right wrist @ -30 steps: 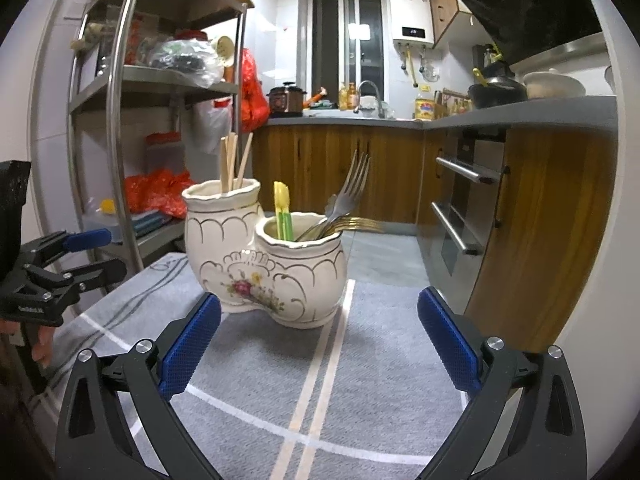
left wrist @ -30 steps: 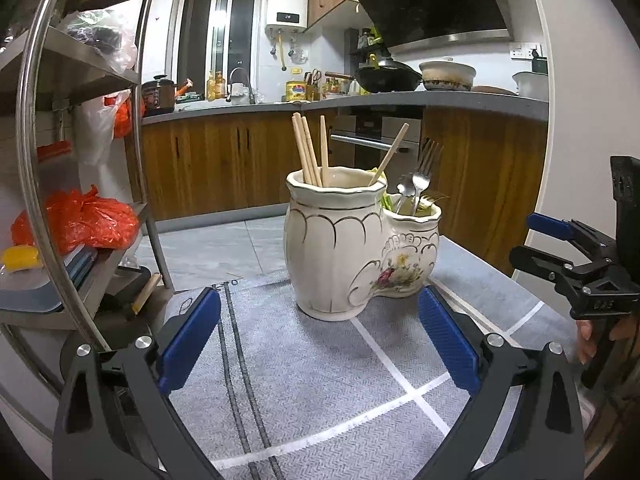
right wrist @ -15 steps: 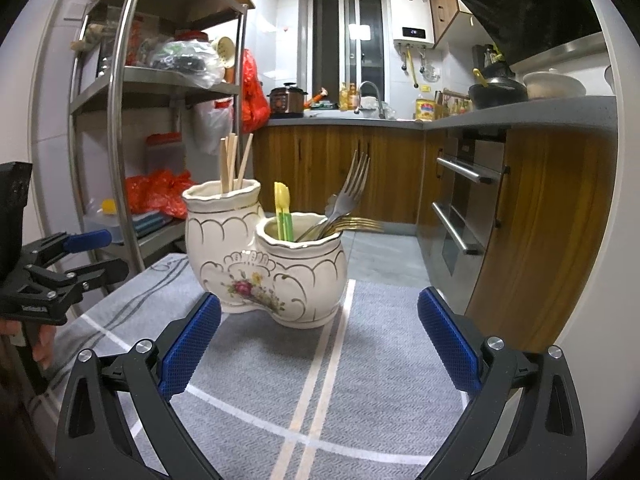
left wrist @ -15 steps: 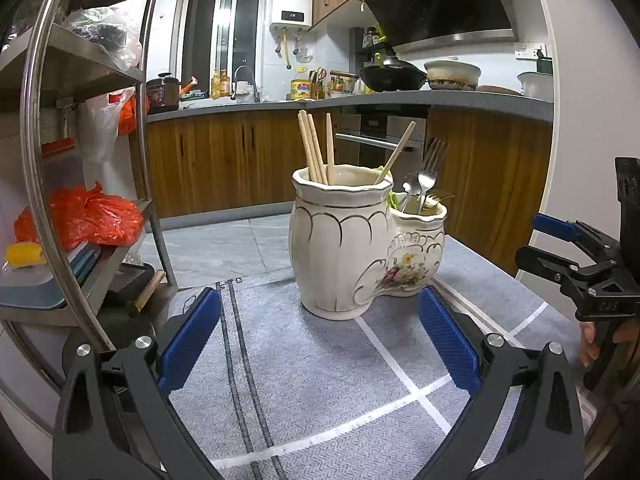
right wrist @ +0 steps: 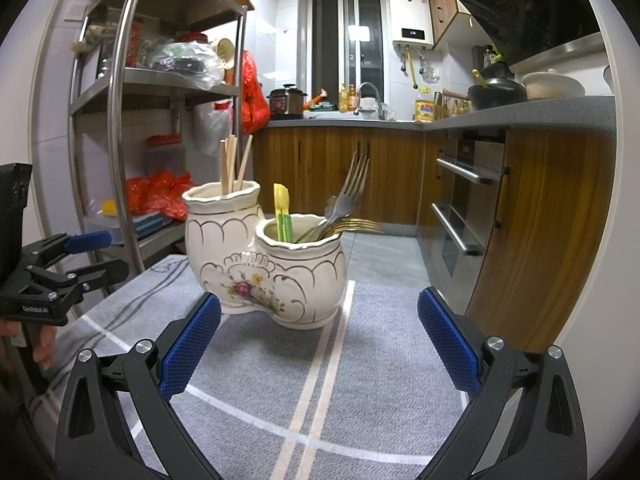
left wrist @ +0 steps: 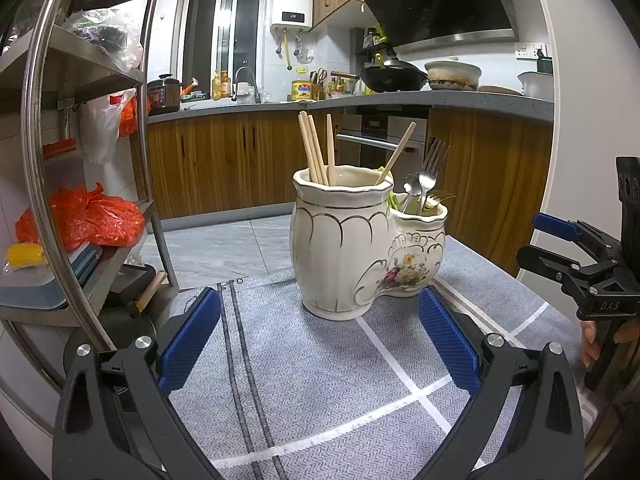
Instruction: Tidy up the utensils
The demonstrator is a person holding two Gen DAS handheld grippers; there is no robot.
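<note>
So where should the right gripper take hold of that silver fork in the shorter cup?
Probably the silver fork by its neck just below the tines, coming from above. Its handle is buried in the shorter cup, and only the upper part leans clear toward the right, above the gold utensils.

Grey cloth [left wrist: 304,360] w/ white lines on table. Metal rack [right wrist: 120,128] w/ orange bags [left wrist: 84,216]. Wok [left wrist: 394,76], pot [left wrist: 452,76] on counter [left wrist: 440,100]; oven [right wrist: 460,200] below.

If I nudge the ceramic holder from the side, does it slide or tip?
The ceramic holder looks heavy, with a wide double base, so probably slides on the woven mat. Its glazed surface may be slippery. The leaning forks could rattle.
</note>
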